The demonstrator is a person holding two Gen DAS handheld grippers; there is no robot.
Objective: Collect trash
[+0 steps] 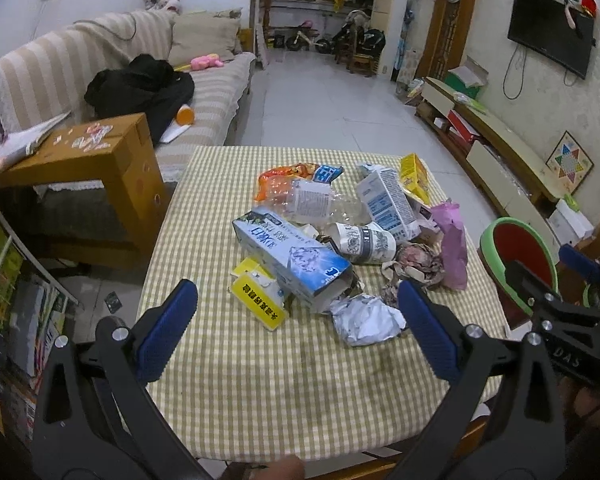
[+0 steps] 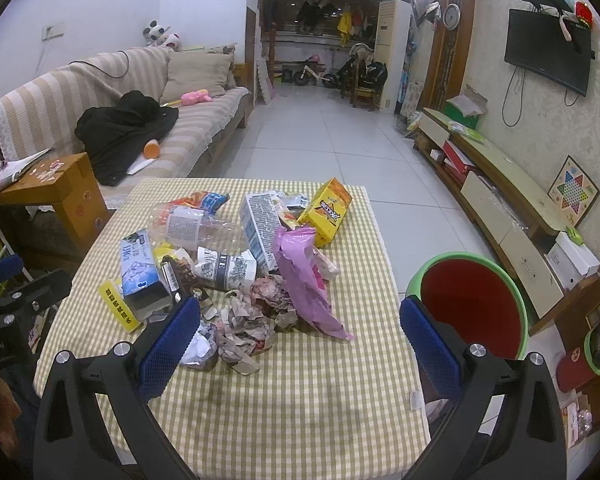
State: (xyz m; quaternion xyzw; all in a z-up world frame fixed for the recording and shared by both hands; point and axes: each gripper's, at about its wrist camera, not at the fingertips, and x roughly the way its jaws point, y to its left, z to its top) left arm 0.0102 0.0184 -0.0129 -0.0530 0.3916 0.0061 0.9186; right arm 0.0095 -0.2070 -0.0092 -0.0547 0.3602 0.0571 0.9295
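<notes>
A pile of trash lies mid-table on the checked cloth [image 1: 260,380]: a blue-white carton [image 1: 292,256], a crushed clear bottle [image 1: 308,200], a paper cup [image 1: 366,242], crumpled foil [image 1: 366,320], a pink bag [image 2: 304,276], a yellow box [image 2: 330,212] and crumpled paper [image 2: 244,332]. My left gripper [image 1: 296,300] hovers open just short of the carton and foil. Open too, my right gripper [image 2: 300,320] hangs over the pile's near right side, empty. A green bin with a red inside [image 2: 472,308] stands off the table's right edge.
A striped sofa [image 1: 100,68] with black clothes and a wooden side table [image 1: 100,160] stand to the left. A low TV cabinet [image 2: 500,184] runs along the right wall. Tiled floor [image 2: 320,136] stretches beyond the table. The near half of the cloth is bare.
</notes>
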